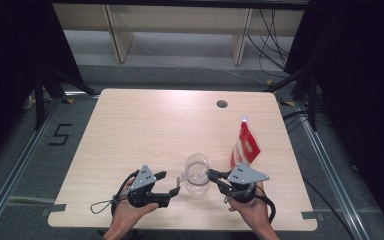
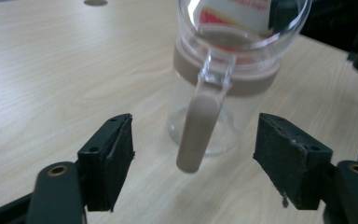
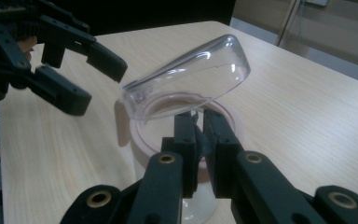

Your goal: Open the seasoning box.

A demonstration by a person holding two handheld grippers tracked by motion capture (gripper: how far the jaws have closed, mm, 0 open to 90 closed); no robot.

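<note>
While the glass jar (image 1: 198, 175) stands near the table's (image 1: 145, 130) front edge, its clear lid (image 3: 191, 77) is tipped up | left gripper (image 2: 193, 154): jaws wide apart on each side of the jar's handle (image 2: 200, 130), not touching it | right gripper (image 3: 199, 135): pinched tight on the jar's rim; a red pouch (image 1: 245, 146) stands just behind

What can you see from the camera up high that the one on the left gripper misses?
The high view alone takes in the whole table, both hands, the left gripper, and the right gripper shut on the jar's rim. The left gripper view alone gives a close look at the jar's brown handle hanging between its open jaws, untouched. Both show the clear jar and the red and white pouch behind it.
</note>
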